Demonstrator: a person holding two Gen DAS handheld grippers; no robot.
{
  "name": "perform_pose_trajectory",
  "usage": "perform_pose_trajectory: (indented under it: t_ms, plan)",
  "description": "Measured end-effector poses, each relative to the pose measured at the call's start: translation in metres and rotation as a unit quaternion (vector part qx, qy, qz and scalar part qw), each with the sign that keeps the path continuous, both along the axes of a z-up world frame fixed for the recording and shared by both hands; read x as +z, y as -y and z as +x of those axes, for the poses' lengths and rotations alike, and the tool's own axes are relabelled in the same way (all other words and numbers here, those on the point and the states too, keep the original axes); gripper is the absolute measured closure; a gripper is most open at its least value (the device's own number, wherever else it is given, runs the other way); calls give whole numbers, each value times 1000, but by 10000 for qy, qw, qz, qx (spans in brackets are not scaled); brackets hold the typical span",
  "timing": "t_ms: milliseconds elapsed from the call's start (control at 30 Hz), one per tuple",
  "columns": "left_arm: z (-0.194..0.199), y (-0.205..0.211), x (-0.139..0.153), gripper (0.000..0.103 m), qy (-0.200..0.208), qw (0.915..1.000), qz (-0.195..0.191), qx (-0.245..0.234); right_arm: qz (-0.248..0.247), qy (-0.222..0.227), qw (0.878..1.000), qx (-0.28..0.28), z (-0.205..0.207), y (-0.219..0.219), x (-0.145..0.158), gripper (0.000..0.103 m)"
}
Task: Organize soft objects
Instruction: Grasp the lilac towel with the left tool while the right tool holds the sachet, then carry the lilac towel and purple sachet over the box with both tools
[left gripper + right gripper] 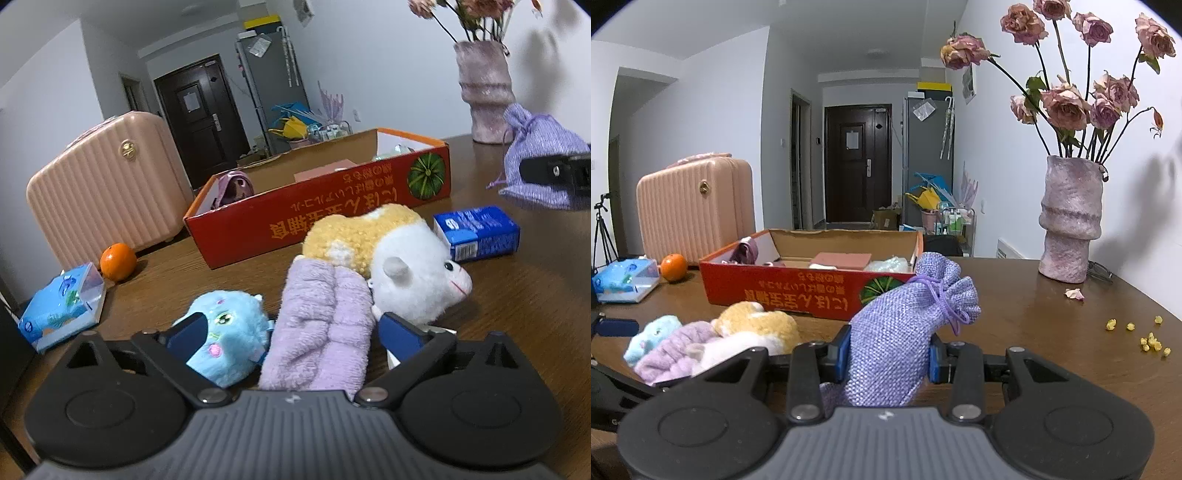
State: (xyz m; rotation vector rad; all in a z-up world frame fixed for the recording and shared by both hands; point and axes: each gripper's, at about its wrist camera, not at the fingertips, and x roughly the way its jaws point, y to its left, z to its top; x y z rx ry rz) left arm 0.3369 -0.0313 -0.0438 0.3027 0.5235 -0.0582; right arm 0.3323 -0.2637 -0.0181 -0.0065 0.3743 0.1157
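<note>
Right gripper (888,356): fingers clenched on the purple drawstring pouch (905,332), one blue pad pressed to each side of it.
Pouch: stands upright between the fingers, tied neck beyond the tips; its base is hidden behind the gripper body.
Left gripper (291,330): fingers spread wide, grasping nothing that can be seen.
Between the left fingers: the rolled lilac towel (321,328) and the blue plush toy (231,332), the toy against the left pad.
Just past the right finger of the left gripper: the white and yellow plush hamster (399,266), touching the towel.
Farther ahead of both grippers: the red cardboard box (321,218) on the wooden table (517,295).
Hard to make out: the box contents, mostly hidden by its wall; the near ends of towel and toy are covered by the gripper.
Cut off: the pouch in the left view, at the right edge.
</note>
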Motion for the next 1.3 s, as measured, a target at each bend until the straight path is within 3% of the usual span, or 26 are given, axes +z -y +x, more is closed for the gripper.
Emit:
perform_pose_trajectory:
  t_ms: [67,200,367,500,967,1300]
  plan:
    - [2,3,-3,7,-15,9999,96,-44,-19,-39,10000,-11,2,2,-2,66]
    - [5,7,-6,21,-5,9997,212,-103,-42,-97,9999,-11,4,3,-5,65]
    - [7,13,-8,32,20,9991,343,-254,-80,-131,9999,12,4,1,-7,65]
    - [7,16,-10,51,14,9984,366,-420,-98,-165,9998,-3,4,-1,-9,65]
    - [7,6,-2,73,-59,9986,-94,-519,-135,-111,9998,24,3,-3,-9,65]
    - [0,-5,16,73,186,9981,-437,-401,-108,47,9999,1,0,-4,-5,65]
